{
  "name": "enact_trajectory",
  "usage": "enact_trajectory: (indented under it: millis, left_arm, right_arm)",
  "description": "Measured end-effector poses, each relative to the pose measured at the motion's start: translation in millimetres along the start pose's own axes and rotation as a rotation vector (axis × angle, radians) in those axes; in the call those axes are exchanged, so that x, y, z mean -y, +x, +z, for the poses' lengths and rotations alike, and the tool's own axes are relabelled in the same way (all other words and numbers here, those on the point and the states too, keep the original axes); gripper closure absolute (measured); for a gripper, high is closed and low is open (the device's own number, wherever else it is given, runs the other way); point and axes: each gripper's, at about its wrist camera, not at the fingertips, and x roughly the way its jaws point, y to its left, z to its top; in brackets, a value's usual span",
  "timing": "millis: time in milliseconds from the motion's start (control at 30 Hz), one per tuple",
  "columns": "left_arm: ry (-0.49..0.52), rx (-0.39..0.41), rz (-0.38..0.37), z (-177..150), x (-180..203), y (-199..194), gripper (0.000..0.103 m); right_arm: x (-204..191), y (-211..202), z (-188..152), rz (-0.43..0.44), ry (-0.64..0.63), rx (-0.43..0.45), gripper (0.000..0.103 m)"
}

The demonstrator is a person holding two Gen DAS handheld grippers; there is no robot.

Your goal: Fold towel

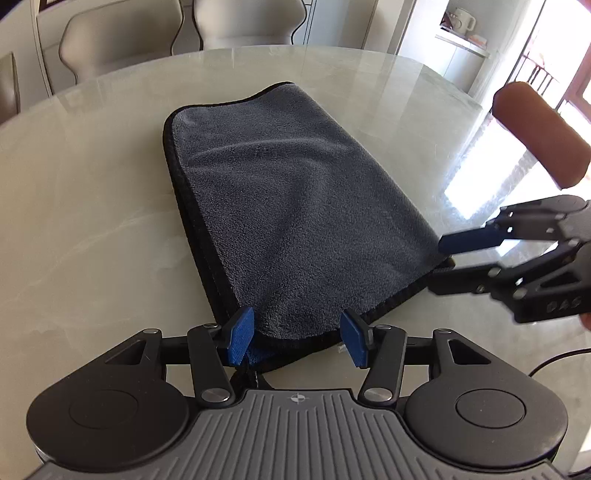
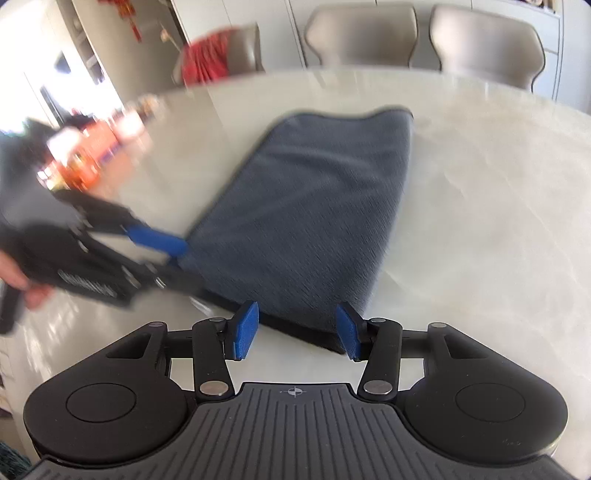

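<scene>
A grey-blue towel (image 1: 288, 206) with a black hem lies folded in a long rectangle on the pale marble table (image 1: 92, 206). My left gripper (image 1: 297, 338) is open, its blue pads either side of the towel's near left corner, just above the cloth. My right gripper (image 1: 439, 258) comes in from the right, open, at the towel's near right corner. In the right wrist view the towel (image 2: 314, 206) lies ahead, my right gripper (image 2: 297, 330) is open over its near corner, and the left gripper (image 2: 173, 258) shows blurred at the left.
Beige chairs (image 1: 243, 26) stand behind the table's far edge. A shelf with a mug (image 1: 461, 18) is at the back right. A brown padded handle (image 1: 539, 133) hangs at the right. A red cloth (image 2: 207, 59) lies on a chair.
</scene>
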Motion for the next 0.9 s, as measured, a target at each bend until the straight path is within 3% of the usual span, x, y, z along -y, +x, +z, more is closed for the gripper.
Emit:
enact_trajectory:
  millis: [100,133,167,267,433,567,900]
  left_arm:
    - [0.012,0.052,0.02,23,-13,-4,0.046]
    - [0.018,0.076,0.032,35,-19,-5,0.044]
    - [0.021,0.098,0.035,45,-26,-4,0.042]
    - [0.014,0.145,0.041,72,-44,2,0.042]
    - [-0.089,0.143,0.053,115,-86,35,0.042]
    - [-0.075,0.096,0.095,131,-99,58,0.042]
    - [-0.044,0.033,0.083,143,-108,80,0.04]
  right_arm:
    - [10,-10,15,0.03,-0.024,0.053,0.058]
    - [17,-11,23,0.044,-0.014,0.067,0.061]
    - [24,-12,31,0.057,-0.004,0.081,0.071]
    - [48,-5,51,0.088,0.031,0.119,0.074]
    - [100,25,86,0.13,0.113,0.141,0.073]
    - [125,55,109,0.12,0.122,0.108,0.073]
    - [149,98,148,0.13,0.124,0.081,0.07]
